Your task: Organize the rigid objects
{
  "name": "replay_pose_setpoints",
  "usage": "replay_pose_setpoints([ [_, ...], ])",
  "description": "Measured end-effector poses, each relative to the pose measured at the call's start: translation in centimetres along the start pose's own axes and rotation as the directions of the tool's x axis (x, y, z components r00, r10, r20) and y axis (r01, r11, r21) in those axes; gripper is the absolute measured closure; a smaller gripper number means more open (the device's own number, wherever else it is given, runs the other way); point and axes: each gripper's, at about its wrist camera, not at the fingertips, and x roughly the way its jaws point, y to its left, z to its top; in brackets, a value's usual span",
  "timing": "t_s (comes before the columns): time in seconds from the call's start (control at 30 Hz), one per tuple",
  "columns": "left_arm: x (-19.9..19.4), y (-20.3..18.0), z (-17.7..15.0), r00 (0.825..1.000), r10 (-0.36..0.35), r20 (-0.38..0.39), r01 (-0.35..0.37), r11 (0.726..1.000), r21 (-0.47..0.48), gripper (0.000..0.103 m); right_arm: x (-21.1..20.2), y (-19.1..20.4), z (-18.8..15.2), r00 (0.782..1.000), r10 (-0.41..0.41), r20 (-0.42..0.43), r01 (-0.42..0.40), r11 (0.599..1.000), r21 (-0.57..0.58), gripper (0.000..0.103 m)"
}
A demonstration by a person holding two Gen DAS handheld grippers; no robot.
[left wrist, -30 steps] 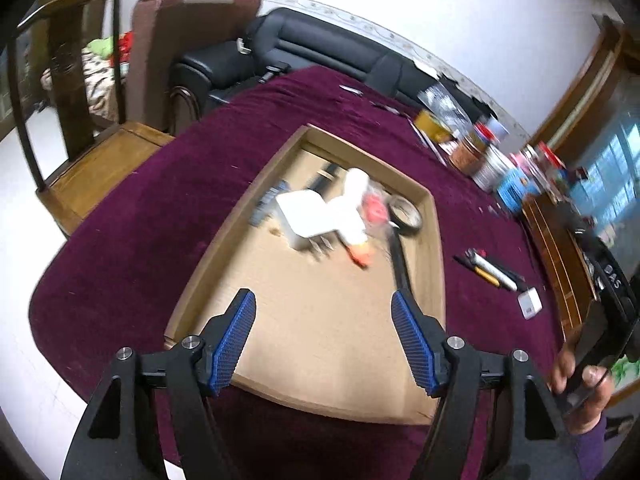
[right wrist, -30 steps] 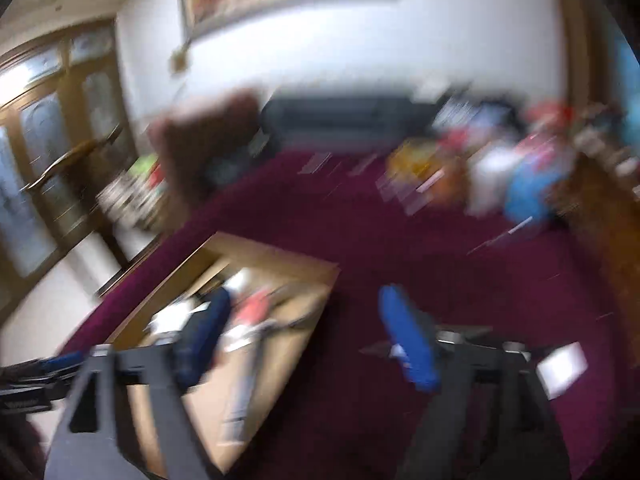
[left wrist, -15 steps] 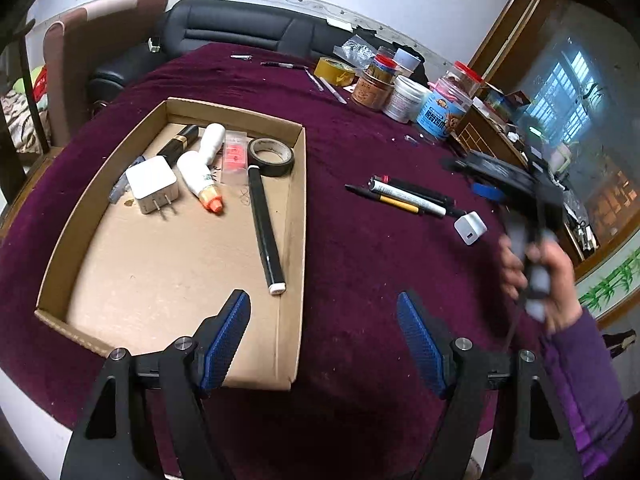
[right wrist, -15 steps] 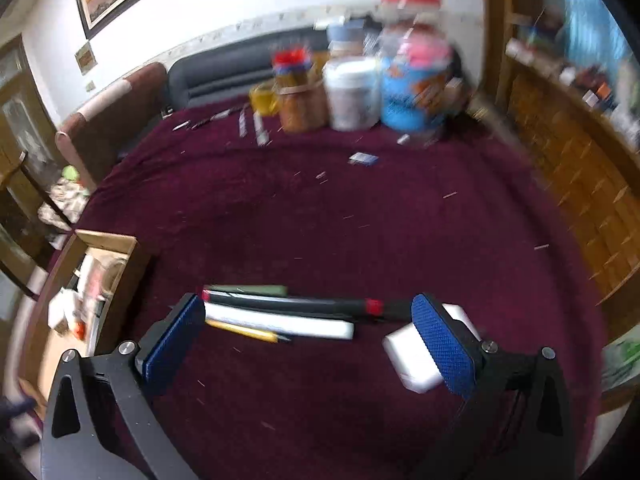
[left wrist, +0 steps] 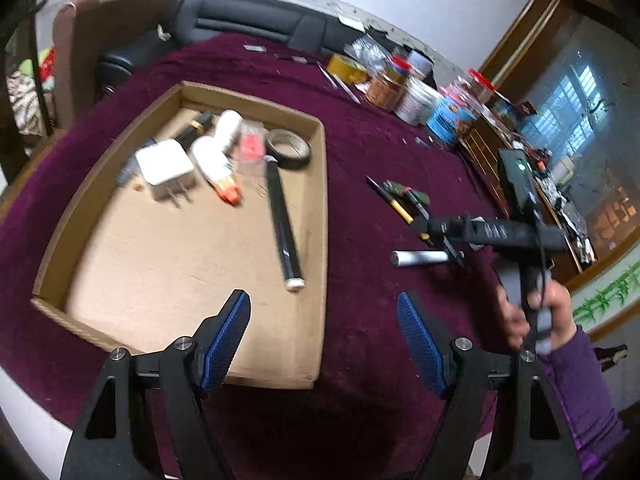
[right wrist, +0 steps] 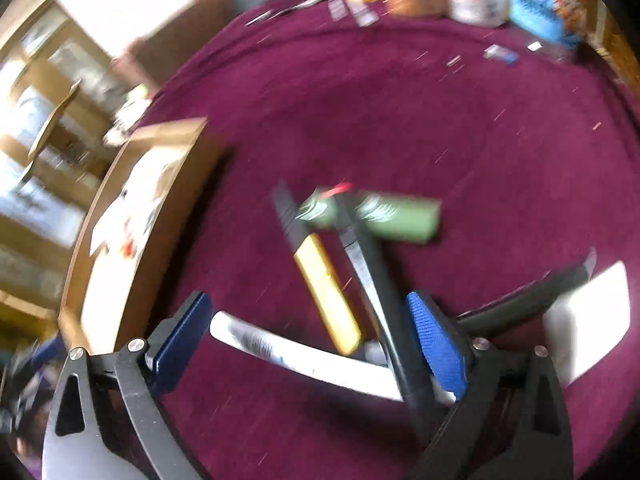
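A shallow cardboard tray point(left wrist: 316, 216) lies on the purple tablecloth. In it are a white charger point(left wrist: 166, 166), a white tube with an orange cap point(left wrist: 216, 170), a tape roll point(left wrist: 288, 148) and a long black stick point(left wrist: 282, 224). My left gripper point(left wrist: 324, 340) is open and empty above the tray's near right corner. My right gripper point(right wrist: 308, 344) is open, low over a white marker point(right wrist: 304, 356), with a yellow pen point(right wrist: 328, 292) and a black pen point(right wrist: 372, 280) between its fingers. A white adapter point(right wrist: 588, 316) lies to its right. The right gripper point(left wrist: 444, 236) also shows in the left wrist view.
Jars and tins point(left wrist: 408, 88) stand along the table's far edge. A black sofa point(left wrist: 248, 20) and a chair point(left wrist: 100, 24) are behind. A wooden cabinet point(left wrist: 516, 176) is to the right. The tray point(right wrist: 136, 248) is left of the pens.
My right gripper has dropped close over the pens and turned, so the white marker is now between its fingers. My left gripper has shifted slightly left and stays open.
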Motion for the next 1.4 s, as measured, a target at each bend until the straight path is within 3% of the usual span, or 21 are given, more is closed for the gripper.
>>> replay_pose_setpoints([
  [0.13,1.0,-1.2,-0.4,1.0,-0.009,-0.029,0.01,1.0,0.03,0.032,-1.5,1.2,-2.8,1.0,-0.026,0.017,0.027,0.998,-0.058,0.005],
  [0.2,1.0,-1.9,-0.6,0.999,-0.012,-0.035,0.014,0.999,0.046,0.032,-3.3,0.3,-3.6,0.987,-0.117,0.106,0.121,0.992,-0.031,0.005],
  [0.27,0.8,-2.7,-0.8,0.999,-0.011,-0.037,0.013,0.997,0.074,0.032,-4.7,-0.6,-4.1,0.973,-0.163,0.163,0.164,0.986,0.004,0.005],
  [0.37,0.9,-3.8,-1.3,0.999,-0.001,-0.042,0.006,0.993,0.121,0.032,-6.5,-2.6,-5.4,0.949,-0.167,0.266,0.144,0.984,0.105,0.005],
  [0.43,1.4,-4.6,-1.7,0.998,0.01,-0.056,-0.002,0.989,0.149,0.032,-7.6,-4.1,-6.6,0.92,-0.198,0.339,0.147,0.974,0.172,0.005],
  [0.57,2.9,-6.2,-2.2,0.994,0.036,-0.099,-0.015,0.98,0.197,0.032,-8.5,-6.9,-6.1,0.877,-0.221,0.428,0.116,0.959,0.257,0.005],
  [0.67,3.9,-7.7,-2.1,0.993,0.047,-0.107,-0.02,0.971,0.237,0.033,-8.5,-8.6,-6.4,0.861,-0.214,0.462,0.08,0.953,0.291,0.005],
  [0.73,4.6,-8.7,-1.7,0.993,0.041,-0.111,-0.012,0.967,0.253,0.033,-8.1,-9.5,-6.8,0.868,-0.232,0.439,0.091,0.944,0.318,0.005],
  [0.87,7.1,-11.6,-0.4,0.994,0.075,-0.085,-0.043,0.94,0.338,0.033,-9.4,-10.4,-7.0,0.831,-0.265,0.489,0.101,0.937,0.335,0.005],
  [1.03,12.3,-13.7,1.3,0.985,0.118,-0.126,-0.058,0.913,0.403,0.036,-8.7,-11.4,-6.8,0.854,-0.256,0.453,0.087,0.929,0.36,0.005],
  [1.1,14.0,-14.1,1.9,0.983,0.106,-0.152,-0.035,0.912,0.409,0.055,-8.5,-11.9,-7.0,0.863,-0.246,0.441,0.077,0.927,0.366,0.005],
  [1.13,14.7,-14.3,2.2,0.981,0.103,-0.166,-0.026,0.912,0.41,0.058,-8.5,-12.1,-7.0,0.865,-0.245,0.438,0.075,0.926,0.37,0.005],
  [1.4,16.8,-16.2,2.4,0.979,0.113,-0.171,-0.025,0.894,0.447,0.064,-8.0,-13.3,-7.1,0.882,-0.21,0.422,0.024,0.913,0.406,0.005],
])
